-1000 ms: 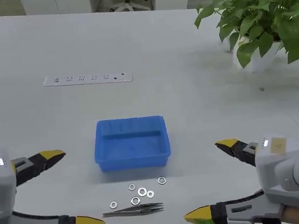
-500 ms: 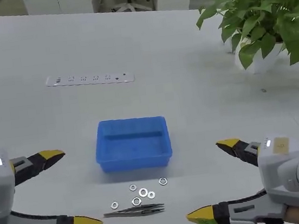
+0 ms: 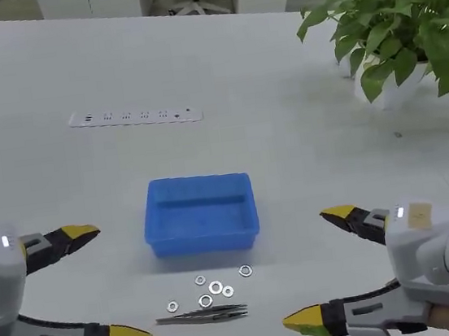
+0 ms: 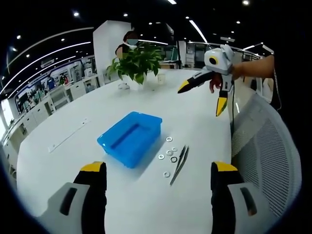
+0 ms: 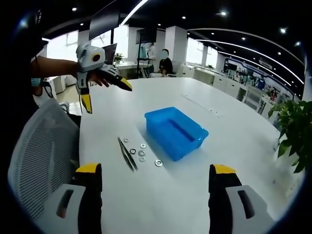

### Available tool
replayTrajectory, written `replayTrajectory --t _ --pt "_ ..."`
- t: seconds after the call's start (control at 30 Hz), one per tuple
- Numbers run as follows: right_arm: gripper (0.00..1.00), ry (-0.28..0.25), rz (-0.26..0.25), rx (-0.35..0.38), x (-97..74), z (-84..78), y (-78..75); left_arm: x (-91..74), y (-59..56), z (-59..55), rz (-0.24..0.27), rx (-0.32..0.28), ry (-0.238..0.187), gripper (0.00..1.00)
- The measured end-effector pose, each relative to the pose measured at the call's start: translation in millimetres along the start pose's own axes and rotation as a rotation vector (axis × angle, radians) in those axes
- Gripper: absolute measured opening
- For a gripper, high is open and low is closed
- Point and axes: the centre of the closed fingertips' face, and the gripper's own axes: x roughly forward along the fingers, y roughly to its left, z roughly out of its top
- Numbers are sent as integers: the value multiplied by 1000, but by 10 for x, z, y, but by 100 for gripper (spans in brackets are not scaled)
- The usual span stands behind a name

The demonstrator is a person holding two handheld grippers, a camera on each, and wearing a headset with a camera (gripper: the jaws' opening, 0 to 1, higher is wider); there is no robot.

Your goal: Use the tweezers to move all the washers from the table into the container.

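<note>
Near the counter's front edge, tweezers (image 3: pixel 203 316) lie beside washers (image 3: pixel 215 287), by the container (image 3: pixel 203 238); left tool (image 3: pixel 117 283) and right tool (image 3: pixel 309 266) flank them, jaws spread, likely for grasping.

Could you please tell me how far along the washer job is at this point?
Nothing looks done yet: the blue container appears empty. Nothing is in hand either: the left gripper and the right gripper both hover with jaws open, and the tweezers lie on the table next to the washers. Still to do: pick up the tweezers and move all the washers, about six, into the container.
</note>
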Motion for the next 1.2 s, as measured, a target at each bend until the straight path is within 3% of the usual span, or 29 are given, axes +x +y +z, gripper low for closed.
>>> replayTrajectory --t 0.23,0.47,0.8,1.2 --pt "87 17 35 -34 63 -6 39 51 -28 -44 -24 13 17 89" --pt "80 79 126 -128 184 -89 171 142 -116 -115 -70 26 36 81" --pt "64 126 206 -198 326 -169 270 250 -240 -269 -138 66 92 64" --pt "41 175 277 -263 531 -267 363 393 -295 -462 -180 118 173 45"
